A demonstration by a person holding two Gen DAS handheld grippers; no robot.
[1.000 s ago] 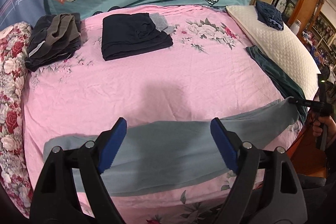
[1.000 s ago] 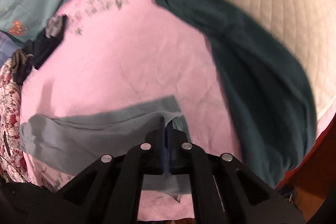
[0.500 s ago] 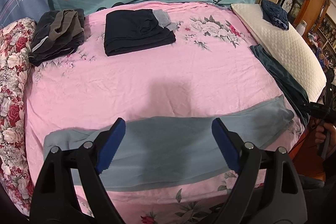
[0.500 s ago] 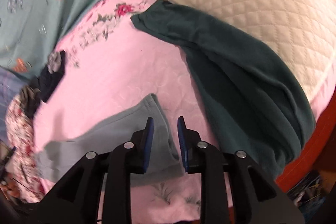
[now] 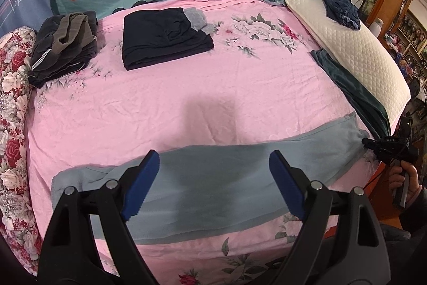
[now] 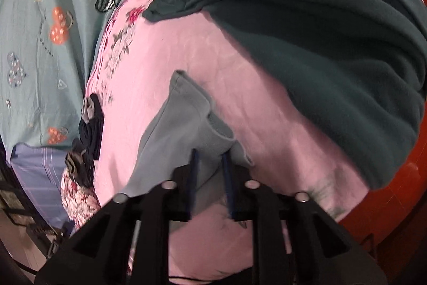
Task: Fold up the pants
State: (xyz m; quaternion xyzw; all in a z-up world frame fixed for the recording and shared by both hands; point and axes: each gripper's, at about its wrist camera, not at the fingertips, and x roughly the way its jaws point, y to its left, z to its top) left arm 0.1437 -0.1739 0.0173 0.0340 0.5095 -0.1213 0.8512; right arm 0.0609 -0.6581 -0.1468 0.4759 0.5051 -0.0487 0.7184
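Both grippers are seen with their jaws apart, and nothing is pinched. On the left gripper point(image 5: 213, 184) the blue pads are spread wide, and it hangs above the middle of the grey pants point(image 5: 226, 172). On the right gripper point(image 6: 209, 178) the gap is narrow, and the end of the pants point(image 6: 184, 130) lies just in front of the fingers; it cannot be told whether cloth is touched there. The pants are laid in one long strip, leg upon leg, across the near edge of the pink bed sheet point(image 5: 160, 98). This position is judged to be chosen so that one end can be carried over to the other. Further back on the sheet, a folded black garment point(image 5: 162, 39) and a folded dark grey pile point(image 5: 64, 42) are placed well apart from the pants, probably as finished work. A dark green garment point(image 6: 320, 44) is lying near the right gripper, beside a quilted white pillow point(image 5: 360, 50).
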